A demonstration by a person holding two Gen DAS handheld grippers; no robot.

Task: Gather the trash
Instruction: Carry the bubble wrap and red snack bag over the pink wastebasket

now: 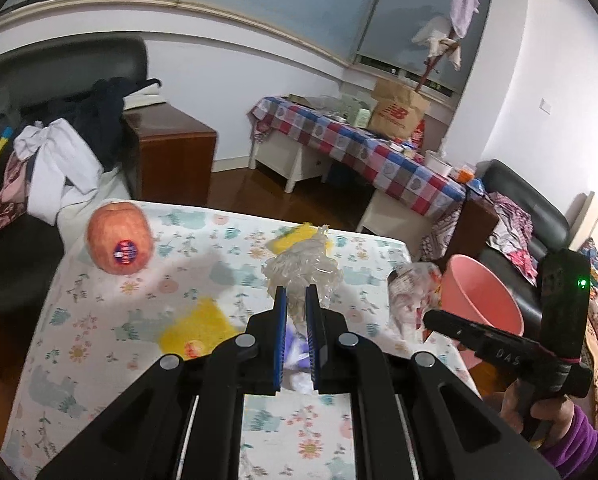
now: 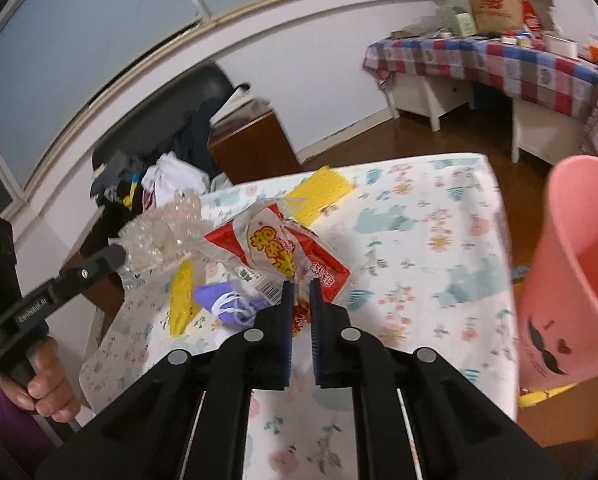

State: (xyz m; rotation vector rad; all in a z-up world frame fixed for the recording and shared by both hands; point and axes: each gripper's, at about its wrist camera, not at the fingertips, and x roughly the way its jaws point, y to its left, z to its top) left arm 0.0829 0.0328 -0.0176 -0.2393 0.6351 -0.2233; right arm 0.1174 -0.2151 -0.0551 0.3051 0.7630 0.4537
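My left gripper [image 1: 296, 292] is shut on a crumpled clear plastic bag [image 1: 303, 266], held above the table; the bag also shows in the right wrist view [image 2: 163, 236]. My right gripper [image 2: 300, 286] is shut on a red and clear snack wrapper [image 2: 277, 250], lifted off the table; it shows in the left wrist view [image 1: 413, 292]. A pink bin [image 2: 575, 280] stands off the table's right edge, also in the left wrist view [image 1: 479, 300]. A purple and white scrap [image 2: 231, 308] lies on the table under the grippers.
The table has a floral cloth [image 1: 99, 320]. An apple with a sticker [image 1: 121, 242] sits at its far left. Yellow pieces [image 1: 197, 330] [image 2: 319, 192] lie on the cloth. A clothes-piled chair [image 1: 59, 160] stands behind, a checked-cloth table [image 1: 359, 152] farther back.
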